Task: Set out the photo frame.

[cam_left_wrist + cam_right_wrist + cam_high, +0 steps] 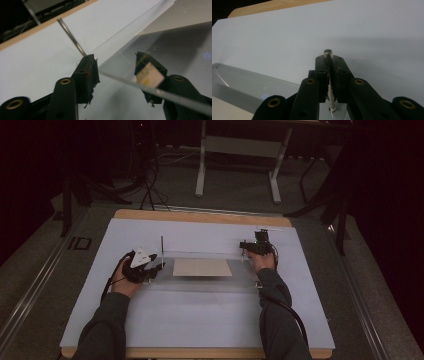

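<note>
A clear acrylic plate [200, 286] lies on the white table cover with a beige sheet [202, 267] on it. A thin metal rod [162, 245] stands upright at the plate's far left corner. My left gripper [150, 266] is open at the plate's left edge. In the left gripper view the left gripper [115, 58] has its jaws either side of the clear plate's [175, 37] edge, one seen through it, with the rod [71, 36] just beyond. My right gripper [250, 247] is at the plate's right end. The right gripper [329, 61] is shut on a second upright metal rod [327, 52].
The white cover [200, 325] spreads over a wooden table [200, 216]. A white desk frame [240, 150] and cables [150, 185] stand on the dark floor behind. In the right gripper view the clear plate [249, 82] and the beige sheet [227, 110] lie at lower left.
</note>
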The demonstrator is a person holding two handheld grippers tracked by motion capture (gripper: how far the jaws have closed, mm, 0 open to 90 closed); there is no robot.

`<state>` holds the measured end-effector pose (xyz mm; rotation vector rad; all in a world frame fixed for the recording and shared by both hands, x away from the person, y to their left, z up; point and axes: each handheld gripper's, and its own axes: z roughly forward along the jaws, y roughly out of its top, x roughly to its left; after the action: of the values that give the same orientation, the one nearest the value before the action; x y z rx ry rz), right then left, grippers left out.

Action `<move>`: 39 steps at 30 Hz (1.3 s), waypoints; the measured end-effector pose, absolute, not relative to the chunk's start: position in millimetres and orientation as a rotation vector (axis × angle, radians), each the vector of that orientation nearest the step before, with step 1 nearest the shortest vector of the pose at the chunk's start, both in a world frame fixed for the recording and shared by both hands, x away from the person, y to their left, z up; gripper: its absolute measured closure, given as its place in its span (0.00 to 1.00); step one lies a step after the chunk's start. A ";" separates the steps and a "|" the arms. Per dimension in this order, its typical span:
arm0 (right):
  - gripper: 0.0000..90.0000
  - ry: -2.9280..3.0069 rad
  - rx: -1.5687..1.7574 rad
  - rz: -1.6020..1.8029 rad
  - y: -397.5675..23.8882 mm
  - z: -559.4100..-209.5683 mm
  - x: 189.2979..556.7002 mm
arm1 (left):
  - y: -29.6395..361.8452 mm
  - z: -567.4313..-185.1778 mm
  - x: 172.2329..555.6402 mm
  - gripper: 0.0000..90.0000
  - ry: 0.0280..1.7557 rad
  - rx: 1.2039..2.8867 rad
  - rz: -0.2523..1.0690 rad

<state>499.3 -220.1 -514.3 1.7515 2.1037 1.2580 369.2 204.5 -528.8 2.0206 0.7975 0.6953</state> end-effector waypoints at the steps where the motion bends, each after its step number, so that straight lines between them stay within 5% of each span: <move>1: 0.93 2.105 1.750 1.255 -220.0 -514.2 499.4 | 203.1 -528.3 368.4 0.55 0.785 2.025 0.719; 23: 0.92 2.150 1.703 1.224 -220.0 -511.7 499.8 | 198.7 -526.8 369.5 0.56 0.729 2.023 0.719; 31: 0.74 2.160 1.650 1.211 -229.8 -509.5 493.6 | 198.8 -525.9 370.7 0.56 0.738 2.020 0.706; 39: 0.69 2.137 1.517 1.241 -253.0 -499.3 472.8 | 199.6 -521.1 374.4 0.56 0.751 2.034 0.676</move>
<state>472.8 -253.0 -499.3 1.5171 2.1367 1.2408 374.4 199.6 -521.1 2.0344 0.7507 0.6760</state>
